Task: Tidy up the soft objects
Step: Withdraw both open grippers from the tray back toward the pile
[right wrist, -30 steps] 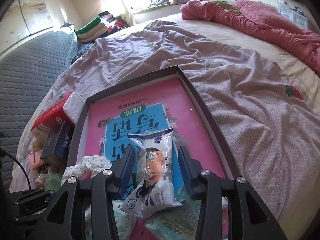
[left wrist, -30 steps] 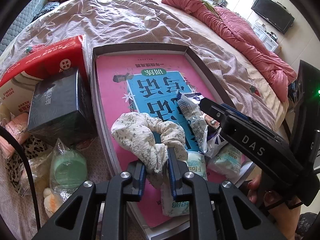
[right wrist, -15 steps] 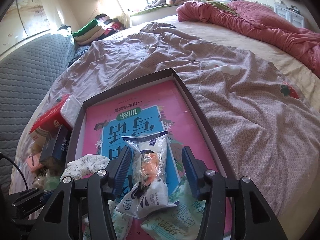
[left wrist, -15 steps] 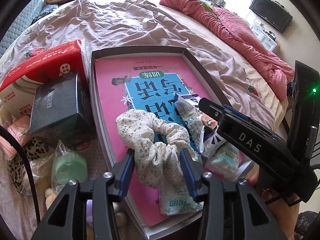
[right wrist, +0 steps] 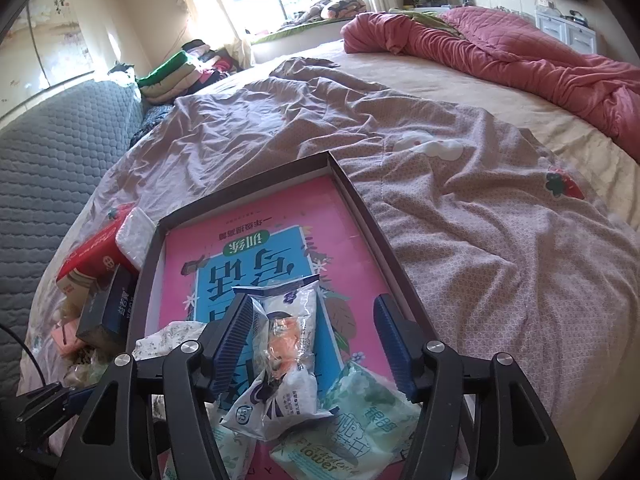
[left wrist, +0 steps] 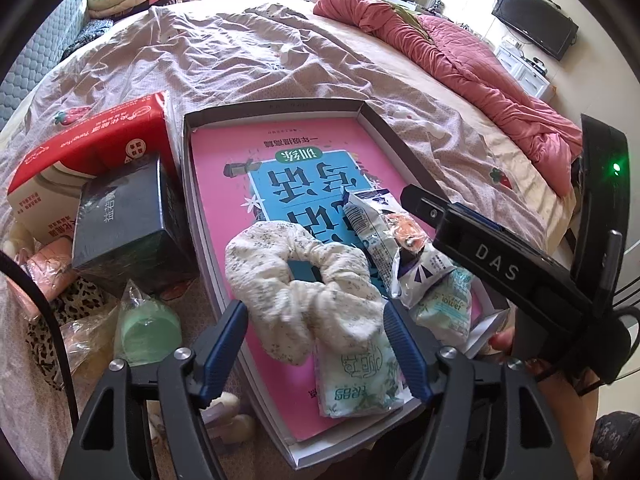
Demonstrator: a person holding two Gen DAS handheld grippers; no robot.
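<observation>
Your left gripper [left wrist: 314, 350] is opening around the floral scrunchie [left wrist: 304, 284]; your right gripper [right wrist: 314, 344] is opening around the snack packet [right wrist: 286, 344]; neither pressed.

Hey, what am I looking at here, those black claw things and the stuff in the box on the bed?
There is no robot here. A person holds a two-finger tool in each hand, and a camera on each looks along its fingers; that gives the two pictures. The left hand-held gripper is opening around a floral scrunchie, its pads clear of the cloth. The right hand-held gripper is opening around a small clear packet. Both things lie in a shallow box on the bed, on a pink book, beside green tissue packs. Nothing is gripped now.
</observation>
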